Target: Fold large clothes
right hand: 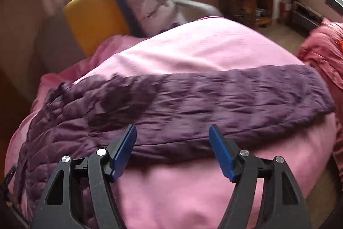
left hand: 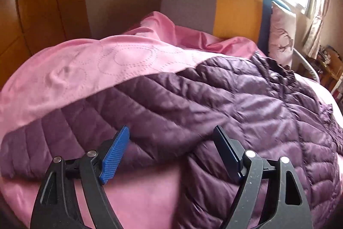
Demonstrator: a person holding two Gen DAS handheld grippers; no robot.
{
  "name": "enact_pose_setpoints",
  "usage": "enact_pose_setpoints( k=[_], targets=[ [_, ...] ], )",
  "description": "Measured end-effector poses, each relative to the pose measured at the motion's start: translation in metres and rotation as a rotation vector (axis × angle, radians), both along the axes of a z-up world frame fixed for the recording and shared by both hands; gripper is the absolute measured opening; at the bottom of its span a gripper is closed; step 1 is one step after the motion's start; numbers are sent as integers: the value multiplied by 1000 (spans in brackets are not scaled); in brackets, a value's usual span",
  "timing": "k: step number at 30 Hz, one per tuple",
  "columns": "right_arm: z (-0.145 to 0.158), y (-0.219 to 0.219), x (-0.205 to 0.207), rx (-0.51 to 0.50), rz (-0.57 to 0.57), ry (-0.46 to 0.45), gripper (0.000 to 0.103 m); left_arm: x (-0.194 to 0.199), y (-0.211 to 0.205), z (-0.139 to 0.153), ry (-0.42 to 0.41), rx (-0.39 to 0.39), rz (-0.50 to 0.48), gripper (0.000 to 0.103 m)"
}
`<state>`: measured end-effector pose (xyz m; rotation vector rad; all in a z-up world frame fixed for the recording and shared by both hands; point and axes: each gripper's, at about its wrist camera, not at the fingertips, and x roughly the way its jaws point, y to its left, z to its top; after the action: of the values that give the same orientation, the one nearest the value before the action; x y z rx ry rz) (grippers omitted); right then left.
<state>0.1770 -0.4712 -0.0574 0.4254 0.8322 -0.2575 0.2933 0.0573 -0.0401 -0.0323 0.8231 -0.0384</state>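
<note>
Left wrist view
- garment: dark purple quilted puffer jacket (left hand: pixel 214 104) is lying spread on the pink quilted bedspread (left hand: pixel 96 61), filling the frame from 8 o'clock to 4 o'clock.
- sleeve: left sleeve of the jacket (left hand: pixel 64 132) is running out toward 9 o'clock, long axis roughly left-right across the frame.
- gripper: left gripper (left hand: pixel 171 153) is hanging wide open, blue pads well apart, holding nothing.
- relation: sleeve-to-body junction is lying just ahead of the fingertips at 12 o'clock; cannot tell whether the tips are touching fabric.
- background: grey, yellow and blue headboard (left hand: pixel 235 8) at 12 o'clock, pale patterned pillow (left hand: pixel 280 35) at 2 o'clock.

Right wrist view
- garment: same jacket, its right sleeve (right hand: pixel 246 96) is stretching as a long band toward 3 o'clock, long axis left-right; body is dropping away toward 8 o'clock.
- gripper: right gripper (right hand: pixel 172 151) is also gaping wide, gripping nothing.
- relation: near edge of the sleeve is lying just beyond the fingertips at 12 o'clock; picture is blurred, contact unclear.
- background: coral-red crumpled cloth (right hand: pixel 321 53) at 3 o'clock, wooden shelf unit (right hand: pixel 253 3) at 1 o'clock.

Judgement
- step: jacket looks flat and unfolded; each gripper is nearer its own sleeve, so likely each is going to pinch a sleeve and bring it across the body.
</note>
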Motion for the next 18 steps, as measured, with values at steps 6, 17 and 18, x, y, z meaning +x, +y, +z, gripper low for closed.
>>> enact_pose_setpoints(
  k=[6, 17, 18],
  targets=[
    [-24, 75, 91, 2, 194, 56, 68, 63, 39, -17, 102, 3, 98, 80],
    [-86, 107, 169, -59, 219, 149, 68, 61, 85, -54, 202, -11, 159, 35],
    [-87, 112, 174, -64, 231, 139, 68, 54, 94, -54, 204, -17, 180, 33]
  ],
)
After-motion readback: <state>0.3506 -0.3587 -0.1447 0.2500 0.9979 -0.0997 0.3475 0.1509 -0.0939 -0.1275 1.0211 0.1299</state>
